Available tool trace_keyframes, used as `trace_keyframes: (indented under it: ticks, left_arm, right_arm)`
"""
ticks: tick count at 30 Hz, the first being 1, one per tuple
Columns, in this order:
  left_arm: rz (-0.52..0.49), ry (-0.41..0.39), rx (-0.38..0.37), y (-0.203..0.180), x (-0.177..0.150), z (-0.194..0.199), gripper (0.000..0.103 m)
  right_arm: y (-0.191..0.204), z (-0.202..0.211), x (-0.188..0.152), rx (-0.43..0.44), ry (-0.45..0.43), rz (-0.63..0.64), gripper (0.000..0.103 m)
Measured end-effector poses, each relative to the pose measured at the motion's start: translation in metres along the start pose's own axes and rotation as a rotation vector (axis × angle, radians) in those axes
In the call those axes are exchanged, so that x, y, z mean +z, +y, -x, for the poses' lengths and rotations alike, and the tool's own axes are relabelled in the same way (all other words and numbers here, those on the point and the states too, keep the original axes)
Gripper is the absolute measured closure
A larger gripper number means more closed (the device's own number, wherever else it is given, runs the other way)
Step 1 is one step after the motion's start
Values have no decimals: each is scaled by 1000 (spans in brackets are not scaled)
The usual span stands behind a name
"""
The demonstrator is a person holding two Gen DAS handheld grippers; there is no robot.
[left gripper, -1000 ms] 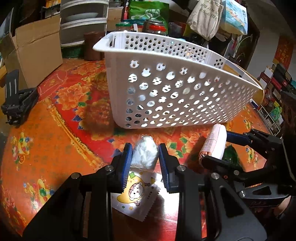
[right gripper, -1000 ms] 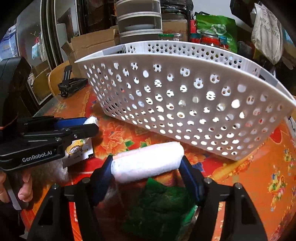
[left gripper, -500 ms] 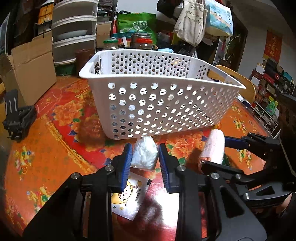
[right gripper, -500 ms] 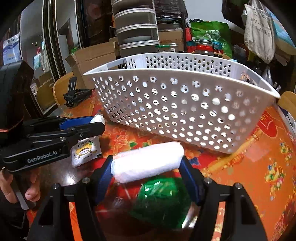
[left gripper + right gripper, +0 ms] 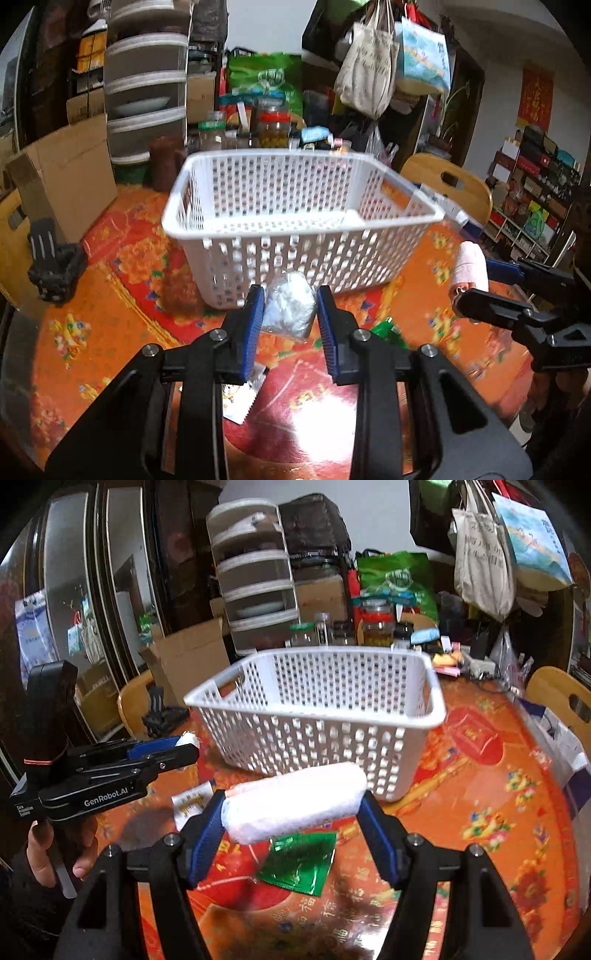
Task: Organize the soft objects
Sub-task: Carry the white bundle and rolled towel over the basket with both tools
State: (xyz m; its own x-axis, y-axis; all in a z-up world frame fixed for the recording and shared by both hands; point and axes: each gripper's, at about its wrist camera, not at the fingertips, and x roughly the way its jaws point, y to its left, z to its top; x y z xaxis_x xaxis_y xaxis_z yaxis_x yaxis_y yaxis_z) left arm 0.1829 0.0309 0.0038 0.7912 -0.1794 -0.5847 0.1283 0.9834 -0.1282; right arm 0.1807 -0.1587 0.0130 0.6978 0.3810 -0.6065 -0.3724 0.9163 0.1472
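My left gripper [image 5: 290,314] is shut on a crumpled white plastic wad [image 5: 290,308] and holds it above the table, in front of the white perforated basket [image 5: 295,221]. My right gripper [image 5: 293,808] is shut on a rolled white towel [image 5: 293,803], held crosswise above the table before the basket [image 5: 317,701]. The towel roll [image 5: 470,266] and right gripper show at the right of the left wrist view. The left gripper [image 5: 184,747] shows at the left of the right wrist view, with the white wad's tip [image 5: 188,738] sticking out.
A green foil packet [image 5: 299,862] and a white cartoon sachet [image 5: 192,803] lie on the red-orange floral tablecloth [image 5: 480,812]. A black stand [image 5: 55,269], cardboard box [image 5: 66,177], jars [image 5: 273,125] and wooden chairs [image 5: 447,188] surround the basket.
Both grippers have lifted with their loads. The basket now appears lower and farther, its open inside visible. The green packet and sachet have stayed on the table below.
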Motion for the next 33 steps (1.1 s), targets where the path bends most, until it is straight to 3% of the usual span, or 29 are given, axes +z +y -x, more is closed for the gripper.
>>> trace_keyframes:
  ticks: [8,16,33]
  left_arm:
    - [12,-46,-9,1,44,33,76]
    - [14,-25,-7,-3,81,27,76]
    - [83,227,-10,8,137,-98,76]
  right_arm:
    - [-7,12,51,-14,-14,13,33]
    - [-13,-9,82,-18,34,10,33]
    - [-40,-96,125,-138,177,12,33]
